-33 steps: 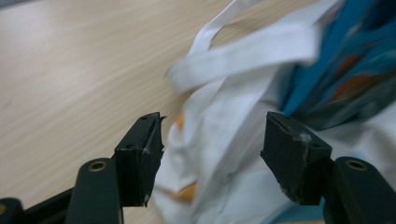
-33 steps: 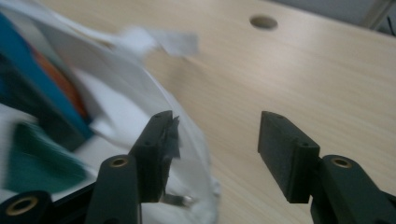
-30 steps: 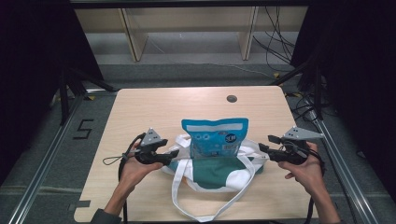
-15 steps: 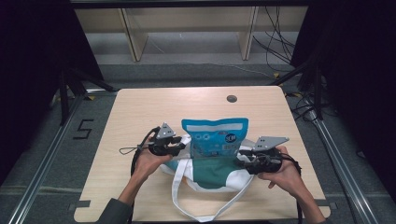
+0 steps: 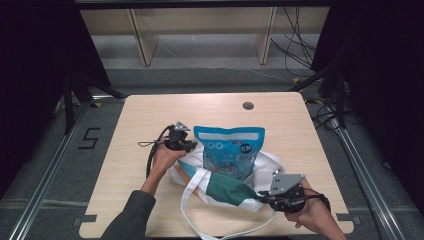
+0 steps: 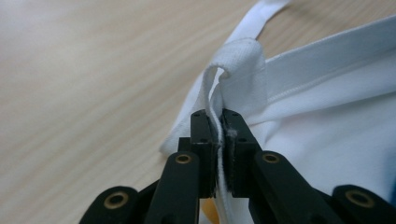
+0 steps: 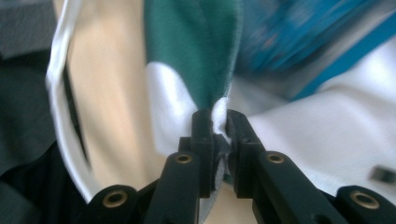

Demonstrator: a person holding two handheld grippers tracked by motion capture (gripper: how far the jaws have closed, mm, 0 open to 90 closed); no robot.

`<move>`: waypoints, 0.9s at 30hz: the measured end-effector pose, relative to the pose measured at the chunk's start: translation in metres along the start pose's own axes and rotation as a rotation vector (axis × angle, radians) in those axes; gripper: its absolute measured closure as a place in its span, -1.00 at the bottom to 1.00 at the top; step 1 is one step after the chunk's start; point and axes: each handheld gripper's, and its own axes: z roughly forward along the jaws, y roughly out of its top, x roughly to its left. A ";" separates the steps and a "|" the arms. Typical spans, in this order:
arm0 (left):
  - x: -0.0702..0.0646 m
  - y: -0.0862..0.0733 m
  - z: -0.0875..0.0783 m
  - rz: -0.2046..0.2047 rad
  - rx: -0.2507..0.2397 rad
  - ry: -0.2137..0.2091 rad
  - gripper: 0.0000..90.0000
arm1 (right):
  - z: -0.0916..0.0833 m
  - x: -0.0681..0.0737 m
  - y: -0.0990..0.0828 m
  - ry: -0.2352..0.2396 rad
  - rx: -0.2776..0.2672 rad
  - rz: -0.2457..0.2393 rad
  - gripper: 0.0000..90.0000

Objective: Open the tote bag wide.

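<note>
The left gripper (image 6: 218, 135) pinches a folded white edge of the tote bag (image 5: 227, 187), cloth pressed between its fingers (image 6: 201, 140). The right gripper (image 7: 218, 135) nips the bag's green-and-white fabric. A blue snack pouch (image 5: 231, 150) lies between both grippers, on the bag.

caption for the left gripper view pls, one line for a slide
Left gripper shut on a white fabric fold at the edge of the tote bag, over the light wooden table.

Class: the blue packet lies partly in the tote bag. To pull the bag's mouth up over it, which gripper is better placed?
Probably the right gripper: it pinches the bag at its green near edge, below the packet. The left gripper grips the side hem.
</note>
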 end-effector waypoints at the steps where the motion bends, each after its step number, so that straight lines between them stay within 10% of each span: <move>1: 0.000 -0.004 0.005 -0.009 0.000 -0.001 0.85 | 0.008 0.004 -0.002 0.021 0.015 -0.014 0.85; 8: -0.001 -0.012 0.009 -0.056 -0.026 0.019 0.79 | 0.034 0.013 -0.013 0.004 0.098 0.017 0.85; 15: -0.026 0.002 -0.059 -0.014 -0.107 0.013 0.00 | 0.009 -0.004 -0.006 0.002 -0.045 0.083 0.22; 21: -0.064 -0.006 -0.099 -0.018 -0.236 -0.094 -0.11 | -0.036 -0.032 0.003 -0.122 -0.204 0.150 0.13; 27: -0.095 -0.024 -0.101 0.043 -0.186 -0.231 -0.17 | -0.032 -0.070 0.005 -0.218 -0.203 0.255 0.10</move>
